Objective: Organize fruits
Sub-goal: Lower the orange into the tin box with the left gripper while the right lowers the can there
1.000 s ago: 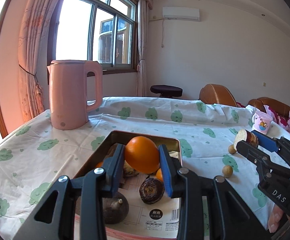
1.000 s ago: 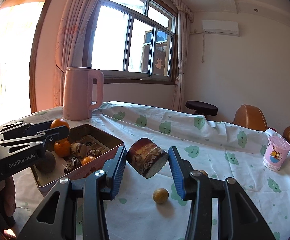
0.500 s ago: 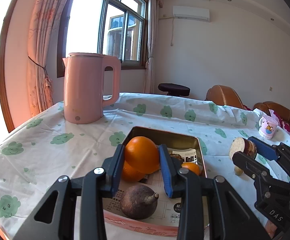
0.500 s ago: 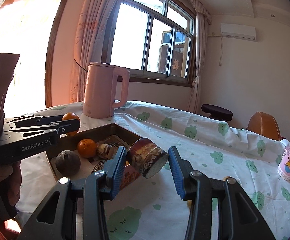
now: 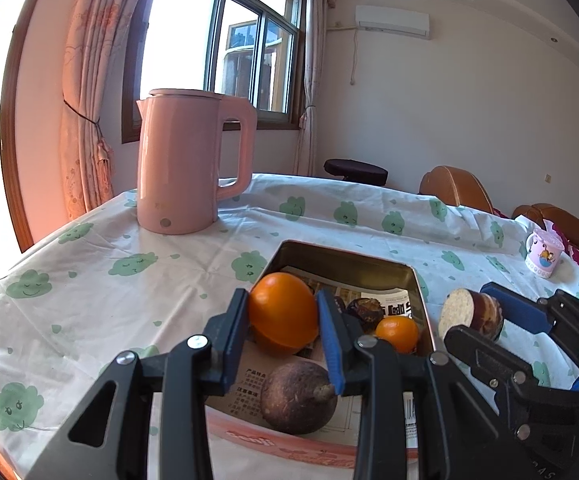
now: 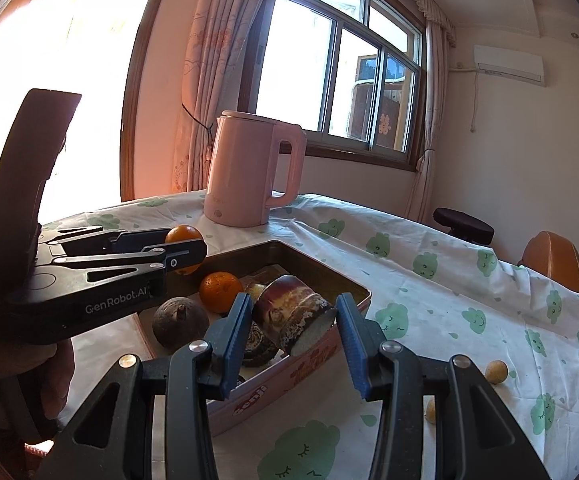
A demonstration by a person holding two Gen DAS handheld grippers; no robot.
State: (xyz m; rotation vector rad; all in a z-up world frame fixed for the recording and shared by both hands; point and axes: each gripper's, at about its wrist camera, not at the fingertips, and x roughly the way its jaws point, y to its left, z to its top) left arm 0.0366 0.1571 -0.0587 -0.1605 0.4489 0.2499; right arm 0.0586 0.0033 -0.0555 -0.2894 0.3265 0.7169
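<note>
My left gripper (image 5: 281, 300) is shut on a large orange (image 5: 281, 316), held over the left part of an open tin tray (image 5: 349, 258). In the tray lie a small orange (image 5: 396, 334), a round brown fruit (image 5: 297, 396) and a dark wrinkled fruit (image 5: 363, 312) on printed paper. My right gripper (image 6: 293, 304) is shut on a cut root piece (image 6: 293, 318) with brown skin and a pale cut face. It hangs by the tray's (image 6: 321, 276) right rim. The right gripper (image 5: 479, 318) also shows at the right of the left wrist view.
A pink kettle (image 5: 185, 168) stands at the back left of the cloud-print tablecloth (image 5: 89, 280). A pink cup (image 5: 544, 258) sits far right. Two small round yellowish fruits (image 6: 495, 371) lie on the cloth right of the tray. Chairs and a stool stand beyond the table.
The right gripper carried the cut piece leftward up to the tray's rim. The left gripper drifted left with the orange. Both grips stayed the same.
</note>
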